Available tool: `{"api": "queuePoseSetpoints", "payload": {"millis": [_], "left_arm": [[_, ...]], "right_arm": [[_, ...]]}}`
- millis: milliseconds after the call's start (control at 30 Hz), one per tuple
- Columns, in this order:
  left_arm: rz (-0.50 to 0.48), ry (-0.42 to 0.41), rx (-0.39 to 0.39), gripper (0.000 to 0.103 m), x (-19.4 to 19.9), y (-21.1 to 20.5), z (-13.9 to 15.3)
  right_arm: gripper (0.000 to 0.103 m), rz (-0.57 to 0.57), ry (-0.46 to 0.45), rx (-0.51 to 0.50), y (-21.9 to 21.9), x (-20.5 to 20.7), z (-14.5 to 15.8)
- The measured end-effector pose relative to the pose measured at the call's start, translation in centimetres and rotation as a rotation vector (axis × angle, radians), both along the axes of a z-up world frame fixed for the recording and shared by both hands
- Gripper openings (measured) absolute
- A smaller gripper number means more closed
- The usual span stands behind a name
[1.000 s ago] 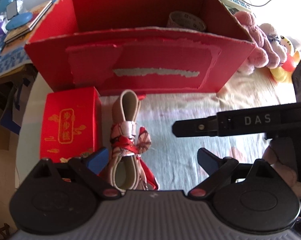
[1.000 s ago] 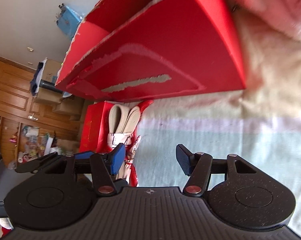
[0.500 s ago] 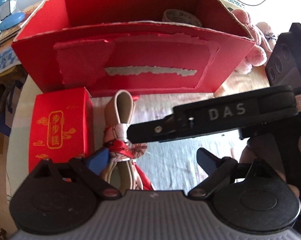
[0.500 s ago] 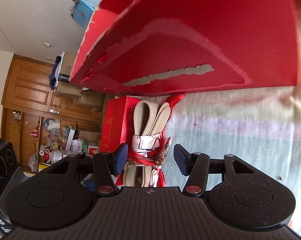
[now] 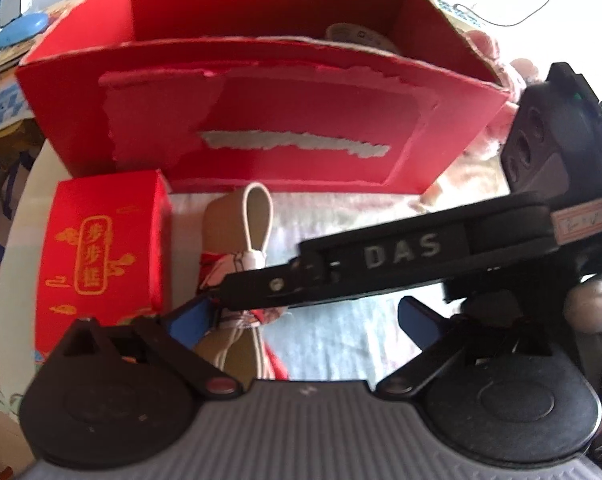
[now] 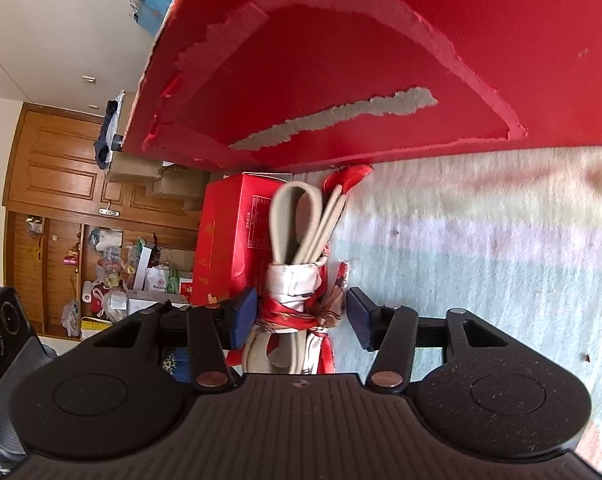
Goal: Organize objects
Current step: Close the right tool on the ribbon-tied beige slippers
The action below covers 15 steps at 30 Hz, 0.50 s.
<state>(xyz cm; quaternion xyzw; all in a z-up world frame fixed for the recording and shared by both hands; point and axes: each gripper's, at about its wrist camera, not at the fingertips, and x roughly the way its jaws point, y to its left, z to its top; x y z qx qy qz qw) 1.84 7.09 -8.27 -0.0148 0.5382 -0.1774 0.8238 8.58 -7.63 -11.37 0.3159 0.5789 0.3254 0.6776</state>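
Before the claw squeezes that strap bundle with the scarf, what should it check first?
1. Right gripper open: ok, its jaws stand apart.
2. Strap bundle between the jaws: ok, the scarf-wrapped middle sits in the gap.
3. Pads touching the bundle: cannot tell; the left pad looks very close, the right one shows a gap.
4. Small red box clear of the jaws: not ok, it stands right beside the bundle, near the left pad.
5. Left gripper out of the way: not ok, it is open and close to the same bundle.
6. Room in the big red box: ok, mostly free; one roll in its corner.
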Motion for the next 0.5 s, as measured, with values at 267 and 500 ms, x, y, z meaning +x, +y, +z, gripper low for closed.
{"api": "queuePoseSetpoints", "payload": {"millis": [267, 500], "left_arm": [[0.044, 0.055, -0.001, 0.097, 0.1, 1.8, -0.9], [0.037, 0.044, -0.009, 0.096, -0.2, 2.0, -0.9]], "right_arm": [[0.049, -0.003, 0.045, 0.057, 0.2, 0.2, -0.7], [0.049, 0.018, 0.006, 0.036, 0.0, -0.1, 0.2]]}}
